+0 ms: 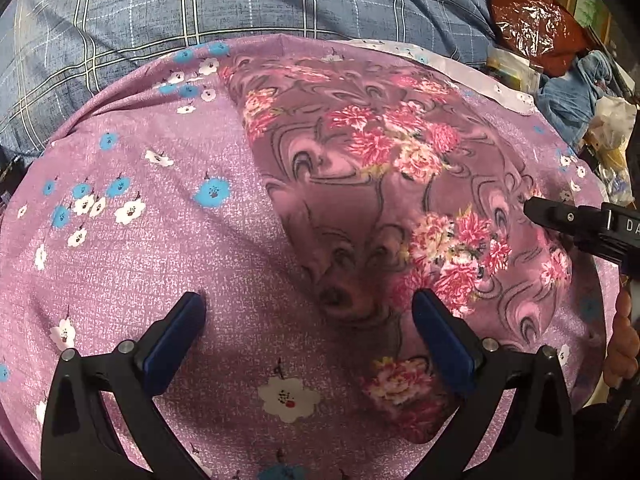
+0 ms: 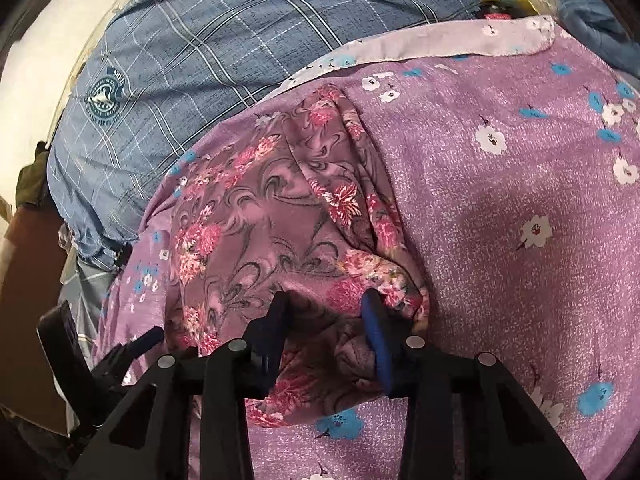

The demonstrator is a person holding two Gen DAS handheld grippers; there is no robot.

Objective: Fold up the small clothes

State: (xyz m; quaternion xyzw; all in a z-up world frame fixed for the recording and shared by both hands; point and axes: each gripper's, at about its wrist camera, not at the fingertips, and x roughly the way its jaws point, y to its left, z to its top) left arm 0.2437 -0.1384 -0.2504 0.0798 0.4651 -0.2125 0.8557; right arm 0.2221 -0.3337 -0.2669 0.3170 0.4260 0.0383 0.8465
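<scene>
- One small garment (image 1: 380, 184) of mauve cloth printed with pink flower clusters and dark swirls lies across the middle of the left wrist view; in the right wrist view it sits centre-left, bunched into folds.
- It rests on one lilac sheet (image 1: 132, 264) dotted with white and blue blossoms, which fills the lower part of both views; its paler underside shows at a turned-back edge at the upper right.
- One blue-grey checked cloth (image 2: 192, 52) lies beyond the sheet, across the top of both views. A round teal emblem (image 2: 105, 98) is printed on it; its lettering is too small to read.
- Two grippers, each with two fingers bearing blue pads.
- The left gripper (image 1: 308, 320) stands released, fingers spread wide above the sheet at the garment's lower edge, nothing between them.
- The right gripper (image 2: 326, 316) has a bunch of the garment between its fingers; the pads look to press on the cloth.
- In the left wrist view the right gripper enters at the right edge; white letters "DA" can be read on it, the rest cut off.
- One crumpled red plastic bag (image 1: 528, 28) lies at the upper right amid clutter.
</scene>
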